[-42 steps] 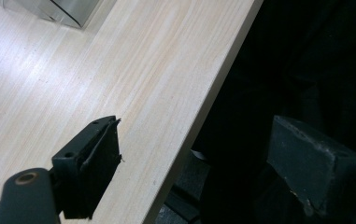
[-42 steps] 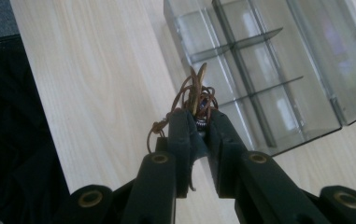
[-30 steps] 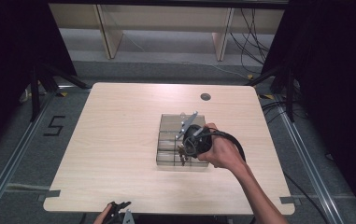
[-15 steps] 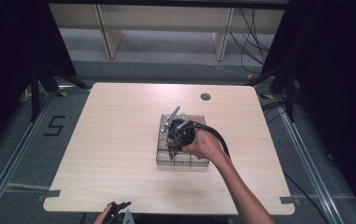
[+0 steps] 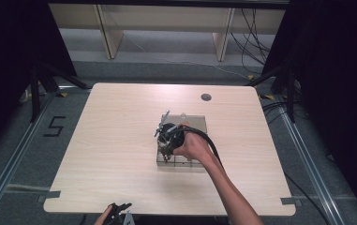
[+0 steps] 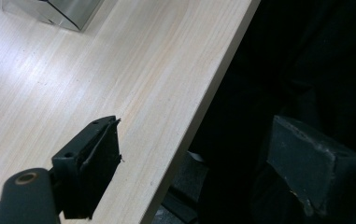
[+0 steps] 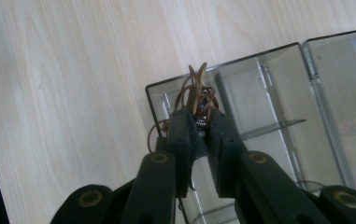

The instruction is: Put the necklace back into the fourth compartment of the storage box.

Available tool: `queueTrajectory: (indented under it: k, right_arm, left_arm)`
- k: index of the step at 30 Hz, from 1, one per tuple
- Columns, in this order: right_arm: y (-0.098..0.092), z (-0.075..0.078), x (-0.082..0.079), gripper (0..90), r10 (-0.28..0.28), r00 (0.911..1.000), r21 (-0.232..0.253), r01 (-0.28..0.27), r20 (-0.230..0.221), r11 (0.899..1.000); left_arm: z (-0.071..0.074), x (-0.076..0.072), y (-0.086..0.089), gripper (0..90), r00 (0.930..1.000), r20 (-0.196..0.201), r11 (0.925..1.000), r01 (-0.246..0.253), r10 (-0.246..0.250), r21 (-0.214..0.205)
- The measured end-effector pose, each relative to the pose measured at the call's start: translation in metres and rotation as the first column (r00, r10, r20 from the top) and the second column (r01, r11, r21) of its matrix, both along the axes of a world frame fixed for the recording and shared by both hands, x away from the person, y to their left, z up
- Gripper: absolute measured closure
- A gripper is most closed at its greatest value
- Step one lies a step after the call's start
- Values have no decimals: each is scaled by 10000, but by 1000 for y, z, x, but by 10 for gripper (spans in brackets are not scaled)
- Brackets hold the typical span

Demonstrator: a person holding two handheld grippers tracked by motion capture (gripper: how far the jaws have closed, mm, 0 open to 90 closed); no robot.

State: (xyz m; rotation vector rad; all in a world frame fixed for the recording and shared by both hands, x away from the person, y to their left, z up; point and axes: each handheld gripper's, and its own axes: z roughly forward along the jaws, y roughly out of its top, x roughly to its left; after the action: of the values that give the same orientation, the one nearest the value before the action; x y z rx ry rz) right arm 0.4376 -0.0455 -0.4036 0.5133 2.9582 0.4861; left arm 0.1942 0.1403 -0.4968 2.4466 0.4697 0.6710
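- Right gripper (image 7: 198, 122): jaws clamped on a small tangle of brown rubber bands (image 7: 195, 88). Loops stick out past the tips toward 12 o'clock in the right gripper view, and one loop hangs out at 9 o'clock of the left jaw.
- The bundle sits over the corner cell of the clear plastic organizer box (image 7: 278, 93), just inside its dark-edged rim. Can't tell if the bands touch the box floor or hang above it.
- The box has thin clear dividers. The hinged lid lies open toward 3 o'clock in the right gripper view, with a rainbow glare on it.
- High view: right gripper (image 5: 167, 145) points down into the organizer box (image 5: 196, 123), at roughly 7 o'clock of the box footprint. The right hand (image 5: 192, 145) wraps the gripper body, with the forearm running off toward 5 o'clock. The cable arcs over the wrist.
- The box sits slightly right of centre on the wooden table (image 5: 110, 140). A dark round grommet (image 5: 206, 97) is at about 1 o'clock from the box, well apart from it, near the far edge.
- Left gripper (image 5: 119, 210): at the near table edge, about 7 o'clock from the box and well apart from it.
- Left gripper view: left gripper (image 6: 203, 158) has its jaws wide apart with nothing between them. One jaw hangs over the table top, the other past the table edge over dark floor. A corner of the box (image 6: 54, 11) shows at 11 o'clock.
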Motion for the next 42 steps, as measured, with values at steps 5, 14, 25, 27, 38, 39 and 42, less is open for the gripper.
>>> queueTrajectory:
  k: [5,14,25,27,38,39,42]
  right_arm:
    - [2,-12,2,812,-161,9996,-44,160,-236,9999]
    - [2,-26,10,811,-158,9983,-145,150,-564,9998]
    - [4,-47,18,811,-322,9941,-237,299,-1037,9993]
    - [3,-48,19,808,-426,9925,-154,411,-1147,9990]
    - [-12,-35,20,675,-917,9942,540,947,-555,9940]
    - [-14,-33,19,668,-989,9938,564,1017,-513,9932]
    - [-19,-27,16,658,-1145,9928,823,1172,-363,9897]
  left_arm:
    - [1,0,1,162,10000,3,10000,-6,6,40]
    - [1,-1,-1,162,10000,10,10000,33,-33,-4]
    - [2,0,1,162,10000,-63,10000,-3,3,-79]
    - [1,-1,1,162,10000,24,10000,-4,4,24]
    - [1,-1,0,162,10000,-13,10000,14,-14,-50]
    - [1,-1,0,162,10000,-2,10000,5,-5,-37]
    - [1,-1,0,162,10000,3,10000,-19,19,-67]
